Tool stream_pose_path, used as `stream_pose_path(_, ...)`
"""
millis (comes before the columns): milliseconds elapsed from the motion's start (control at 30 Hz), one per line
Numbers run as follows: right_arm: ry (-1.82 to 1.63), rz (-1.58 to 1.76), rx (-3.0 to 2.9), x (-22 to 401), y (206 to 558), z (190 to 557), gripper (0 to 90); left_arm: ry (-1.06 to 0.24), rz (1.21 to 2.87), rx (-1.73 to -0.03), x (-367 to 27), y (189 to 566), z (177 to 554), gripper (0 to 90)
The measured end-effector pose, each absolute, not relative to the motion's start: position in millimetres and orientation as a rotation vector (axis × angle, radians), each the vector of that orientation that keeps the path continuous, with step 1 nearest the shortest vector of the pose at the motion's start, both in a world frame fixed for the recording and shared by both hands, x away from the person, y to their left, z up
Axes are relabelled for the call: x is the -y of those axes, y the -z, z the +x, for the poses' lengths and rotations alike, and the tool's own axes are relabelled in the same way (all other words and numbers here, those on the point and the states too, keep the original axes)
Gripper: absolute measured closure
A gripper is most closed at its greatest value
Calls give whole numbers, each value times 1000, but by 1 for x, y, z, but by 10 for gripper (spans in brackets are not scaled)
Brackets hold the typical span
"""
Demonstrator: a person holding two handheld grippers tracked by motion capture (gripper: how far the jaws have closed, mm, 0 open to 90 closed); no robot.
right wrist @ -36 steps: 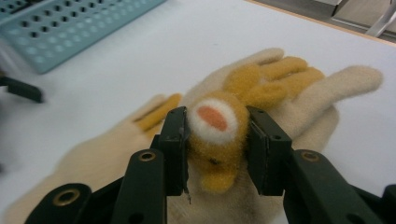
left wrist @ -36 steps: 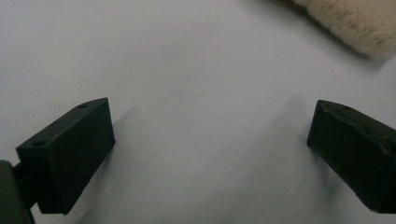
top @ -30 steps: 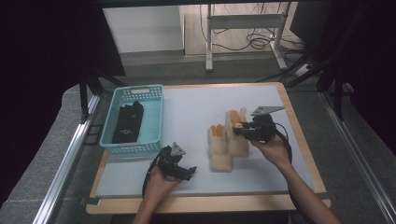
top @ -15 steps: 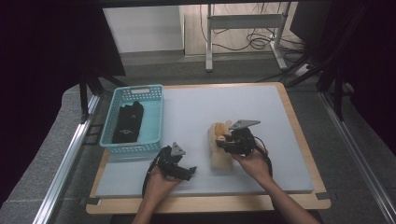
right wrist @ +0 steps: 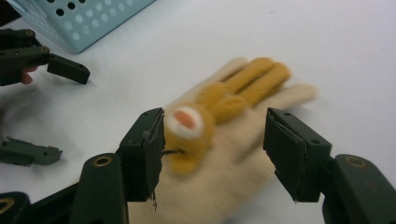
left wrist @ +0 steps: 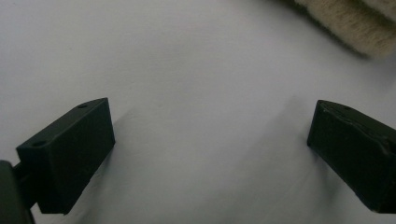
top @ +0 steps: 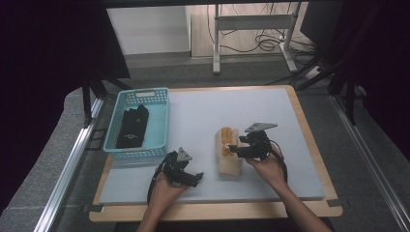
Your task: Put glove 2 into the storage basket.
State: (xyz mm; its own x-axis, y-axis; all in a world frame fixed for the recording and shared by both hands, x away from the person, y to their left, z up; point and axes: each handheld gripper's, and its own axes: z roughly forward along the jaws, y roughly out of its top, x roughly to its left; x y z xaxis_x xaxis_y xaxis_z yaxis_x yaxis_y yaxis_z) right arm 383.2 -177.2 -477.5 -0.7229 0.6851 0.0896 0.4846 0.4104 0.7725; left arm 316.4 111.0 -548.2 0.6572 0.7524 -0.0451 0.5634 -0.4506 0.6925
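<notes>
Cream glove (top: 228,153) lies right of the basket (top: 140,122); right gripper (right wrist: 212,149), jaws just opening, should lift clear. Left gripper (left wrist: 210,149) waits wide.

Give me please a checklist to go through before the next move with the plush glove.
1. Right hand-held gripper has let go: ok. Its jaws have just been opening; the plush glove lies between them, not squeezed.
2. Left hand-held gripper open and empty: ok, bare table between its jaws.
3. Glove resting flat on the table: ok, its fingers point toward the far edge.
4. Blue basket upright and apart from the glove: ok.
5. Room left in the basket: cannot tell; a black item covers much of its floor.
</notes>
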Motion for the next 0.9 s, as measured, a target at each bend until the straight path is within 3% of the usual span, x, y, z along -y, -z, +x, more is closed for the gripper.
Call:
stream_pose_path(67,-1213,1029,-2431,189,477,384,434,-351,2180,-1014,-111,548,316,8)
stream_pose_path(133,-1184,1029,-2482,200,485,382,582,-352,2180,-1013,-111,548,316,8)
stream_pose_path(167,-1184,1029,-2482,200,485,382,582,-352,2180,-1013,-111,548,316,9)
stream_pose_path(300,-1137,1002,-2539,209,503,376,799,-352,2180,-1013,-111,548,316,9)
stream_pose_path(367,-1118,987,-2562,210,511,372,852,-352,2179,-1014,-111,548,316,9)
stream_pose_path(900,-1150,899,-2618,186,528,363,872,-352,2179,-1015,-111,548,316,11)
